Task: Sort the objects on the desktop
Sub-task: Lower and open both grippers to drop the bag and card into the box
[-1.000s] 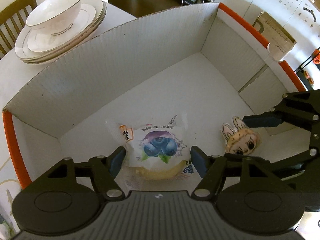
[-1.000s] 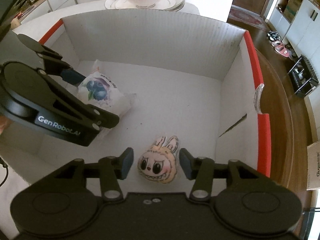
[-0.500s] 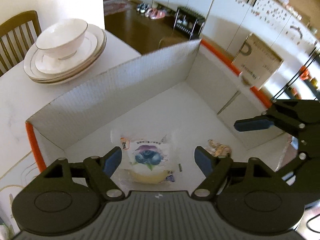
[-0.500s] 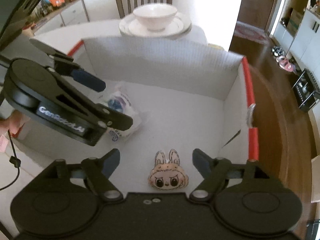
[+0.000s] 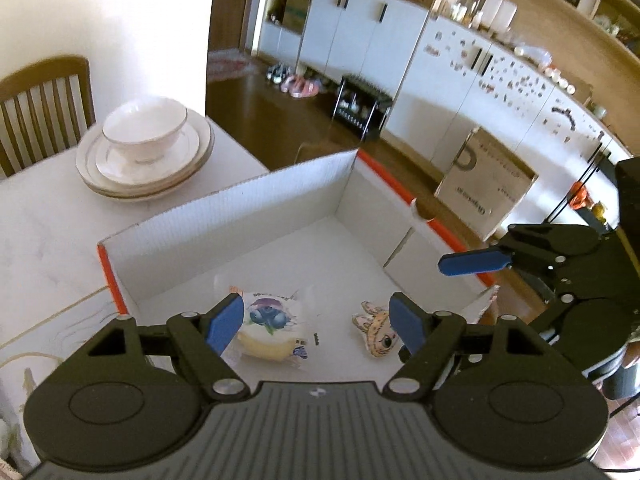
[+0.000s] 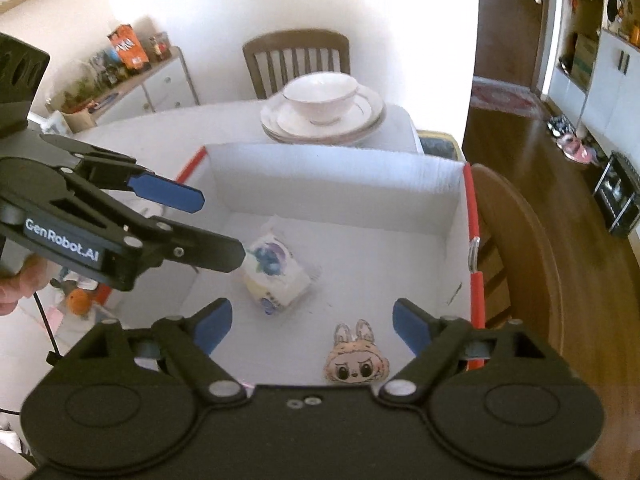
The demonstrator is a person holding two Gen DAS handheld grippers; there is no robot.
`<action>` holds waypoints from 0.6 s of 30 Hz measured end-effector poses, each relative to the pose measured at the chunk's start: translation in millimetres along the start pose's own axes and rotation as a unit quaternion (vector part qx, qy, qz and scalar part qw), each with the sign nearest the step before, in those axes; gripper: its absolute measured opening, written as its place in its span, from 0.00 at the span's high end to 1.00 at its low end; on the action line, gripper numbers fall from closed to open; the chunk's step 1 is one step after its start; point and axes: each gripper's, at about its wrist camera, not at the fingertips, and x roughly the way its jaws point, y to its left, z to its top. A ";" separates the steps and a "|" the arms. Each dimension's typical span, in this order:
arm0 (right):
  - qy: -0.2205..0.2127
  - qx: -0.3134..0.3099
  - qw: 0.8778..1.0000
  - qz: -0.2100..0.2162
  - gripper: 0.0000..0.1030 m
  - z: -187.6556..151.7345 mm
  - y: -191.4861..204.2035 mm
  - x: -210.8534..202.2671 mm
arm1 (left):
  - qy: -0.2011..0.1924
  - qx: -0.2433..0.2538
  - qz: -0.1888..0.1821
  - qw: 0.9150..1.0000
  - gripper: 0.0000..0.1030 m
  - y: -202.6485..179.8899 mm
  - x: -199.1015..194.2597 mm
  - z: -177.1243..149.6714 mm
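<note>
A white cardboard box (image 5: 280, 196) with orange edges stands on the table; it also shows in the right wrist view (image 6: 340, 184). Inside lie a blueberry bread packet (image 5: 272, 328) (image 6: 274, 276) and a small bunny-eared plush face (image 5: 378, 334) (image 6: 356, 360). My left gripper (image 5: 318, 322) is open and empty, held above the box over the packet. My right gripper (image 6: 312, 326) is open and empty, held above the box near the plush. Each gripper shows in the other's view, the right one (image 5: 560, 276) and the left one (image 6: 120, 224).
A bowl on stacked plates (image 5: 146, 148) (image 6: 322, 110) sits on the white table beyond the box. A wooden chair (image 6: 298, 60) stands behind it. A small orange object (image 6: 76, 300) lies left of the box. The table edge and wooden floor (image 6: 560, 208) lie to the right.
Both grippers have risen up and back out of the box, leaving the bread packet and the plush on its floor. Both jaws stand wider open than before.
</note>
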 end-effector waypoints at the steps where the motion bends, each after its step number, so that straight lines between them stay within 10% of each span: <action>1: -0.004 -0.003 1.000 0.001 0.13 -0.4 2.4 -2.6 | -0.005 0.000 0.000 1.000 0.23 -1.4 -5.0 -1.6; 18: -0.070 -0.023 0.997 -0.008 0.02 -7.4 54.8 -24.9 | -0.081 0.018 0.022 0.996 0.14 8.2 -77.8 -51.3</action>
